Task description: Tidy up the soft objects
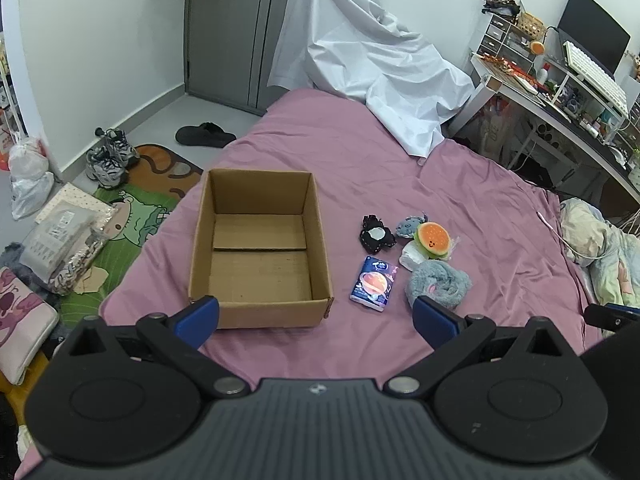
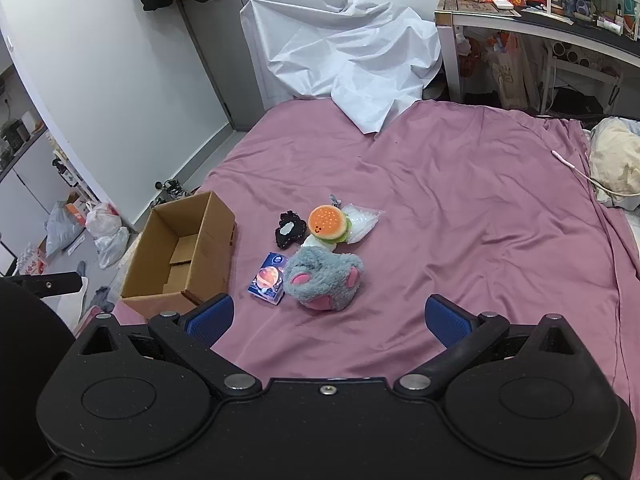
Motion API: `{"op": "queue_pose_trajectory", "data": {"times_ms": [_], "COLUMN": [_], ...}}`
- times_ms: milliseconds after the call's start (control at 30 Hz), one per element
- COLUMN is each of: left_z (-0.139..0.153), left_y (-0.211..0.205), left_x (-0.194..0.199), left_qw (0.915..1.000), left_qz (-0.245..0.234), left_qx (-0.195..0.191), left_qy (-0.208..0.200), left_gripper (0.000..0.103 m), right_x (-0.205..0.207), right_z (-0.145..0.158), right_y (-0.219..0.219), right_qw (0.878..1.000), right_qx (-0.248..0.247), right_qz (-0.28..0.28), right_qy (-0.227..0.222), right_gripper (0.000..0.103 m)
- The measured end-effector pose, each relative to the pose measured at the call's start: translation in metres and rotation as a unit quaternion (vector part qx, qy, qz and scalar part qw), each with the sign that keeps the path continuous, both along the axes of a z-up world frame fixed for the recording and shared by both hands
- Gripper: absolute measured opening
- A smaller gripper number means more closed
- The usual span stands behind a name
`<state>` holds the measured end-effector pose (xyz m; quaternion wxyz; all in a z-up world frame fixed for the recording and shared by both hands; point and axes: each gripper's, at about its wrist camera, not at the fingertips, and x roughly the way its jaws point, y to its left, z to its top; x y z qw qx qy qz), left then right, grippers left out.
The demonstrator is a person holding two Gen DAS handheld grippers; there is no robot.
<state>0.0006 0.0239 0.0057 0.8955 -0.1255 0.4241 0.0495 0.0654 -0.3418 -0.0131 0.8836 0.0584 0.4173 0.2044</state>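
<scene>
Hovering low over the pink bed sheet, both grippers are wide open and hold nothing — the left gripper sits near the front wall of the box, and the right gripper hangs just this side of the toys. No toy is in the box yet, so I think the job is only starting.

Closest to the right gripper is the fluffy grey paw-shaped plush with pink pads. Touching its left side is a small shiny blue packet with an orange picture. Behind them lie a round orange burger squishy with a smiling face, a black frilly scrunchie and a clear plastic bag of white stuff — all bunched close.

The open brown cardboard box stands left of the pile, empty inside.

The next move likely calls for the right fingers to drop around the grey plush alone, without catching the packet.

There is lots of bare bed to the right. The box stands near the bed's left edge, so pushing it could tip it off.
</scene>
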Motion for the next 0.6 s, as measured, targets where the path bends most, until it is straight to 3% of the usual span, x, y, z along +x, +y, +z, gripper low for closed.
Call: {"op": "queue_pose_trajectory", "data": {"times_ms": [600], "left_z": [-0.034], "left_y": [-0.007], "left_x": [0.054], "left_qw": [0.9988], "left_qz": [-0.049], "left_qx": [-0.011], "left_qy": [0.002], "left_gripper": [0.1], "right_x": [0.023], "right_z": [-0.018], "right_y": [0.001], "right_qw": [1.0], "right_qx": [0.002], "right_qz": [-0.013], "right_qy": [0.002], "right_gripper": [0.102]}}
